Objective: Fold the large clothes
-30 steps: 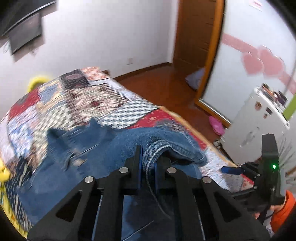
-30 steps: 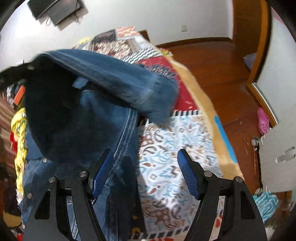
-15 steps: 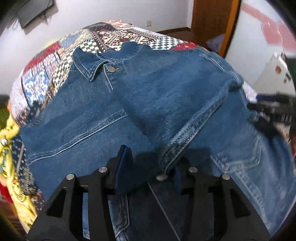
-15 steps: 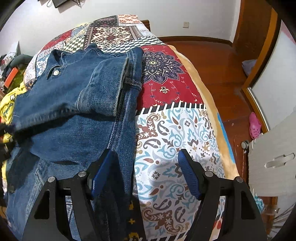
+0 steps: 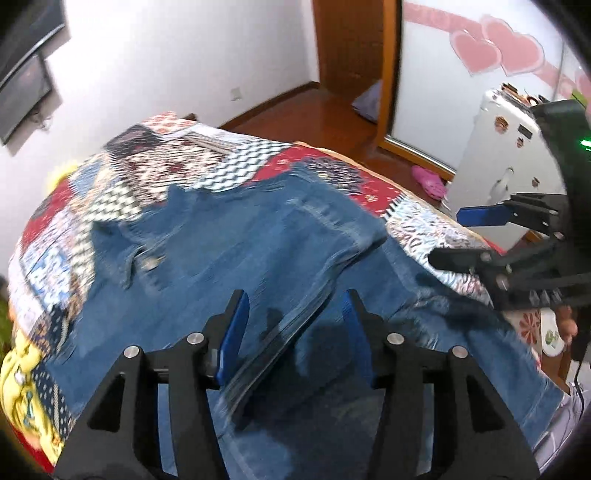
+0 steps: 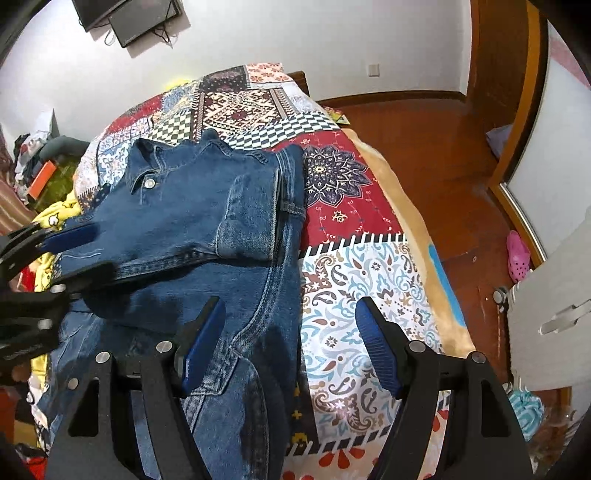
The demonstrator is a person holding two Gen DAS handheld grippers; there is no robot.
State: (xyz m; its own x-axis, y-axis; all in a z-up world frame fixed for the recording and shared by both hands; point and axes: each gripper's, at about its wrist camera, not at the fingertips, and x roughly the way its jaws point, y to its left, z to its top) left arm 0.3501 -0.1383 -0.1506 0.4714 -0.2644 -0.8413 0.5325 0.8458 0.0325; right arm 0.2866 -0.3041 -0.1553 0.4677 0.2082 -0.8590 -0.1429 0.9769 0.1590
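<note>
A blue denim jacket (image 6: 192, 206) lies collar-away on the patchwork bedspread (image 6: 369, 288). One sleeve (image 6: 243, 221) is folded across its chest. My left gripper (image 5: 293, 325) hovers over the jacket's (image 5: 258, 251) lower front. Its jaws are opening, with a seam under the gap and no pad pressing cloth. From the right wrist it shows at the far left as the left gripper (image 6: 74, 254). My right gripper (image 6: 291, 343) stands open and empty above the jacket's right edge. The left wrist view catches the right gripper (image 5: 469, 236) at the right.
A yellow garment (image 6: 55, 221) lies left of the jacket. Right of the bed are a wooden floor (image 6: 443, 155), a pink slipper (image 6: 517, 254) and a white cabinet (image 6: 554, 302). A screen (image 6: 129, 18) hangs on the far wall.
The left gripper carried the sleeve cuff over the jacket, let it go and drew back with jaws widening. The sleeve now lies flat on the chest. The right gripper barely moved.
</note>
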